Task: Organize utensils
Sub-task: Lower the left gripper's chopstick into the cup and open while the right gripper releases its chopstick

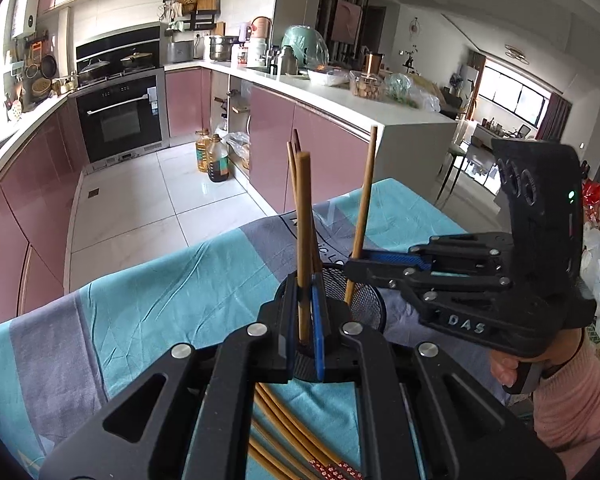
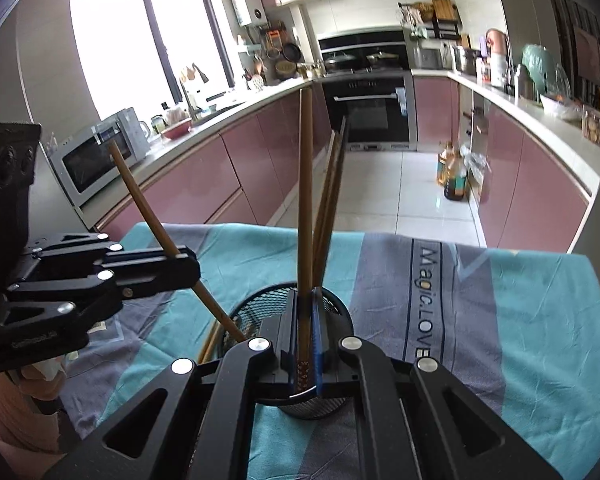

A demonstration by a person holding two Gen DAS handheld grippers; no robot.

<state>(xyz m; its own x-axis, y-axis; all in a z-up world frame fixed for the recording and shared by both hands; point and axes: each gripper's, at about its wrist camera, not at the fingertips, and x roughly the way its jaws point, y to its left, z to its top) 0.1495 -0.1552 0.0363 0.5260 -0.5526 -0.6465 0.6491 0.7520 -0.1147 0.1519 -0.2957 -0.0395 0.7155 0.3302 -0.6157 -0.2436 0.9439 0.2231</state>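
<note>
A black mesh holder [image 1: 366, 304] [image 2: 260, 304] stands on the teal and grey cloth. My left gripper [image 1: 305, 282] [image 2: 194, 266] is shut on a brown chopstick [image 1: 304, 220] [image 2: 148, 208], whose lower end dips slanting into the holder. From the other side my right gripper [image 2: 305, 294] [image 1: 352, 268] is shut on a second chopstick [image 2: 305, 200] [image 1: 364, 208], held nearly upright over the holder's mouth. A few more chopsticks [image 2: 332, 192] [image 1: 294, 168] lean inside the holder. Several loose chopsticks [image 1: 288, 432] lie on the cloth below my left gripper.
The clothed table [image 2: 520, 320] ends at a far edge with tiled floor beyond. Pink kitchen cabinets [image 2: 228, 184] run around the room, with an oven [image 2: 372, 108] and a microwave [image 2: 100, 156]. Oil bottles [image 1: 216, 158] stand on the floor. A pink sleeve [image 1: 572, 396] holds the right gripper.
</note>
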